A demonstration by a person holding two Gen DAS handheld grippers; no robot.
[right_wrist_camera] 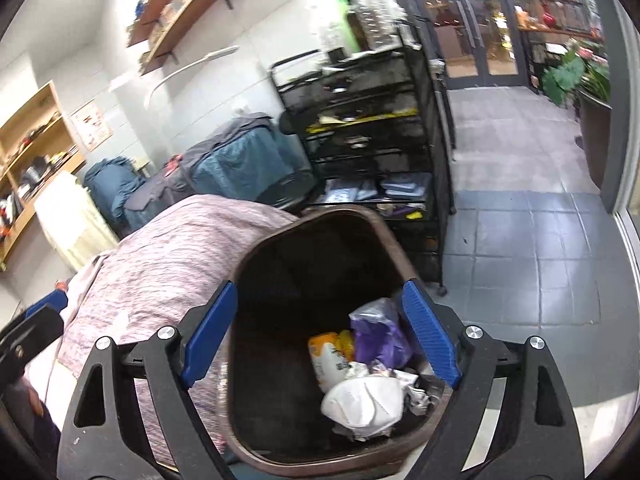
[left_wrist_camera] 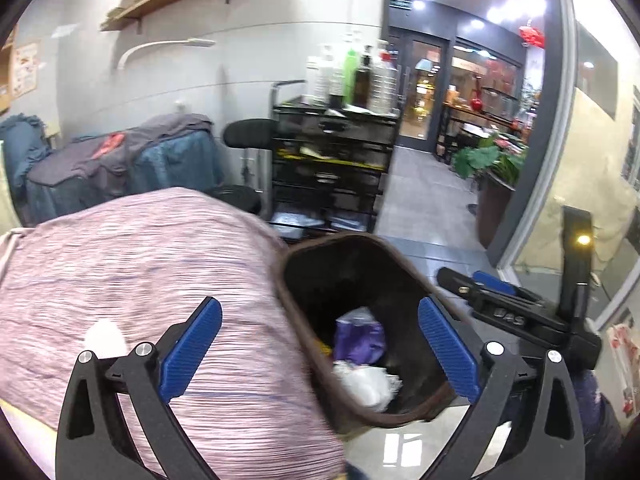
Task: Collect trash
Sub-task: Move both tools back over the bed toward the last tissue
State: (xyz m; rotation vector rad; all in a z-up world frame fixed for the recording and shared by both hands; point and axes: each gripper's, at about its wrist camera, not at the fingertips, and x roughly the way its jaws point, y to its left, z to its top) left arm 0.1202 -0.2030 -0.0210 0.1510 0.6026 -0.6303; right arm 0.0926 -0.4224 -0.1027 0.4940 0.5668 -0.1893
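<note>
A brown trash bin (right_wrist_camera: pixel 256 256) stands on the floor beside a pink-covered bed (right_wrist_camera: pixel 168 252). Inside lie a white face mask (right_wrist_camera: pixel 360 400), a purple wrapper (right_wrist_camera: pixel 380 336), a yellow-white packet (right_wrist_camera: pixel 328 356) and crumpled scraps. My right gripper (right_wrist_camera: pixel 320 332) is open and empty, hovering over the bin's mouth. My left gripper (left_wrist_camera: pixel 320 348) is open and empty, straddling the bed's edge and the bin (left_wrist_camera: pixel 300 312). The mask (left_wrist_camera: pixel 368 384) and purple wrapper (left_wrist_camera: pixel 360 336) show in the left wrist view. A small white piece (left_wrist_camera: pixel 106 338) lies on the bed cover (left_wrist_camera: pixel 120 264) by the left finger.
A black mesh cart (right_wrist_camera: pixel 372 136) with bottles on top stands behind the bin. Covered blue-grey bundles (right_wrist_camera: pixel 224 164) sit by the wall. Grey tiled floor (right_wrist_camera: pixel 520 248) leads right to glass doors and a potted plant (right_wrist_camera: pixel 592 92). The right gripper's body (left_wrist_camera: pixel 520 312) shows in the left wrist view.
</note>
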